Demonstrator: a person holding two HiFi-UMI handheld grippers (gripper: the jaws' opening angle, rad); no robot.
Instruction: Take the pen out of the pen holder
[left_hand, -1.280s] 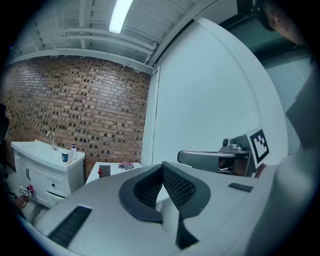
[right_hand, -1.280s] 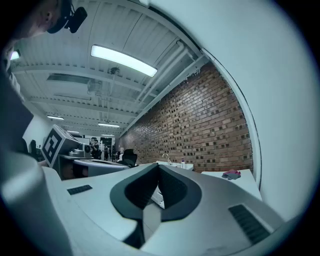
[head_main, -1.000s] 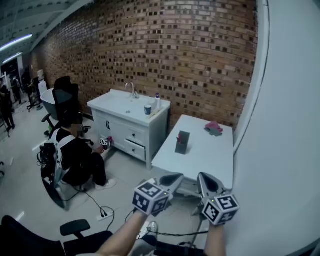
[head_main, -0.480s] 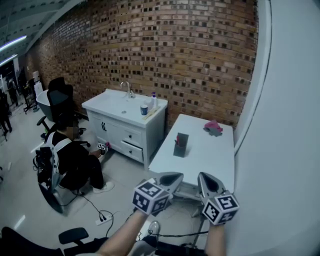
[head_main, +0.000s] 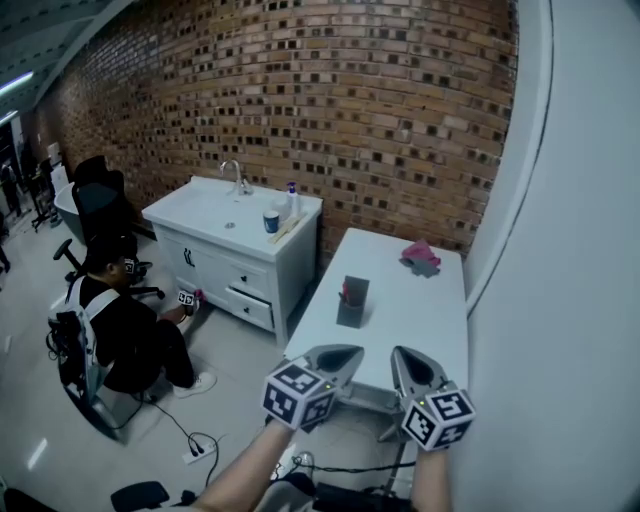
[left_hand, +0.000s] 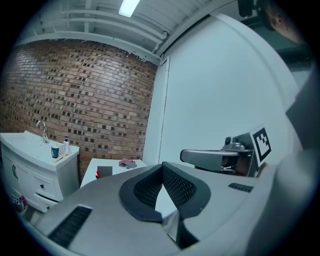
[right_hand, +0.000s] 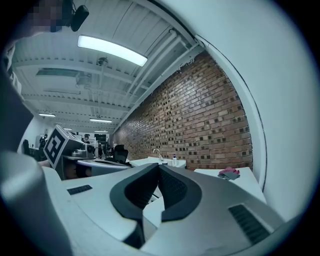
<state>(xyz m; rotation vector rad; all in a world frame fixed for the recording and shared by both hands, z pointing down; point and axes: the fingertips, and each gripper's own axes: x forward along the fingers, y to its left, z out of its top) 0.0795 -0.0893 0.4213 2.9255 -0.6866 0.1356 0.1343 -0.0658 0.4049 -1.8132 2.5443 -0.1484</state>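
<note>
Low in the head view, left gripper (head_main: 340, 356) and right gripper (head_main: 404, 362) side by side, both pointing toward the white table (head_main: 425, 310). Jaws of the left gripper pressed together at the tips, nothing between them. Jaws of the right gripper also pressed together, also with nothing inside. On the table, about the middle and nearer to its left edge, a dark pen holder (head_main: 351, 303), upright, well apart from both grippers. Inside it, at the left side, a red pen (head_main: 343, 292), only the top visible. At the far end of the table, near the brick wall (head_main: 300, 100), a pink cloth (head_main: 420, 254). Left of the table, a white cabinet (head_main: 250, 275) with a sink and a tap, a blue cup (head_main: 271, 221) on top. Farther left, on the floor, a person (head_main: 125, 335) in dark clothes, crouching near the cabinet.
</note>
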